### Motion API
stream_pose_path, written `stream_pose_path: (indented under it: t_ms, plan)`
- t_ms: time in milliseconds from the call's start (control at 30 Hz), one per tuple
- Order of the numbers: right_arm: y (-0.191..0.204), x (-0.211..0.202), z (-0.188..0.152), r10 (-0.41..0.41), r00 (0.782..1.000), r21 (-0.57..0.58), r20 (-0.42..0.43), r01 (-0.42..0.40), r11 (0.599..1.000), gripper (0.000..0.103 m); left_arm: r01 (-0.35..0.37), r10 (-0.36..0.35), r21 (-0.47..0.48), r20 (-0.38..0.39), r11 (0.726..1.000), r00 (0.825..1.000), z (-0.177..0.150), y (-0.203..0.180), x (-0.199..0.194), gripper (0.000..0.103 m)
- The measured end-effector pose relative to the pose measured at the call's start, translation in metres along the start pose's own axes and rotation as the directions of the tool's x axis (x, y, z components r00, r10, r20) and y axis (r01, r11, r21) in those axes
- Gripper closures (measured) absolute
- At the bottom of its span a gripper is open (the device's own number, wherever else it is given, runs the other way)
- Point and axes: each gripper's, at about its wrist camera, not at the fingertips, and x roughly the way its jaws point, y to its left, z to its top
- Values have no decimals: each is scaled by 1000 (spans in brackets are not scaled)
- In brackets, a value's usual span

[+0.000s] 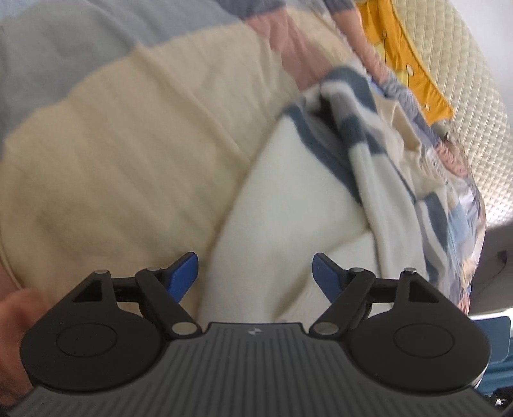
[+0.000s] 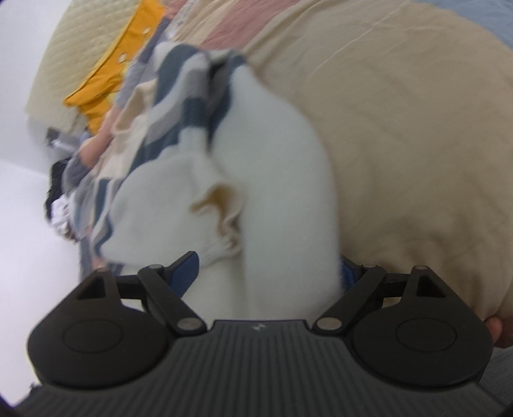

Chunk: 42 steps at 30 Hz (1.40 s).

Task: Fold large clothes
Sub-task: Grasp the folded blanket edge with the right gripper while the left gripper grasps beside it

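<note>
A large white garment with blue and grey stripes at its far end [image 1: 288, 205] lies bunched on a beige bedcover [image 1: 128, 154]. My left gripper [image 1: 255, 276] is open, its blue fingers [image 1: 184, 276] spread over the garment's near white edge, holding nothing. In the right wrist view the same garment [image 2: 266, 166] runs between the spread fingers of my right gripper [image 2: 266, 272]. Its jaws are open, with white cloth lying between them and hiding most of the right finger. A folded cuff with a tan lining [image 2: 221, 199] shows on the garment.
A heap of other clothes [image 1: 449, 179] lies beyond the garment, with a yellow-orange piece [image 1: 407, 57] against a quilted cream headboard [image 1: 465, 64]. The bedcover has pink [image 2: 243, 22] and grey-blue bands [image 1: 64, 48]. A white wall [image 2: 25, 205] is at the left in the right wrist view.
</note>
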Motion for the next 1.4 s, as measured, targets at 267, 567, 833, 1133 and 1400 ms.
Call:
stream_pose_path:
  t_ms: [267, 567, 833, 1133, 1400]
  plan:
    - [6, 2, -5, 70, 996, -33, -64, -72, 997, 23, 27, -30, -31, -97, 999, 995, -9, 1, 11, 22]
    - [9, 12, -17, 40, 991, -50, -128, -47, 998, 51, 6, 4, 55, -185, 998, 983, -28, -14, 11, 22]
    - [10, 11, -26, 27, 996, -61, -85, -32, 998, 71, 3, 13, 93, -166, 996, 986, -30, -22, 17, 74]
    - [18, -43, -18, 180, 980, -116, 80, -170, 979, 80, 146, -144, 159, -23, 977, 989, -9, -50, -62, 88]
    - [19, -96, -3, 423, 895, -69, 140, -417, 906, 81, 219, -242, 232, 76, 948, 967, 12, -74, -141, 89]
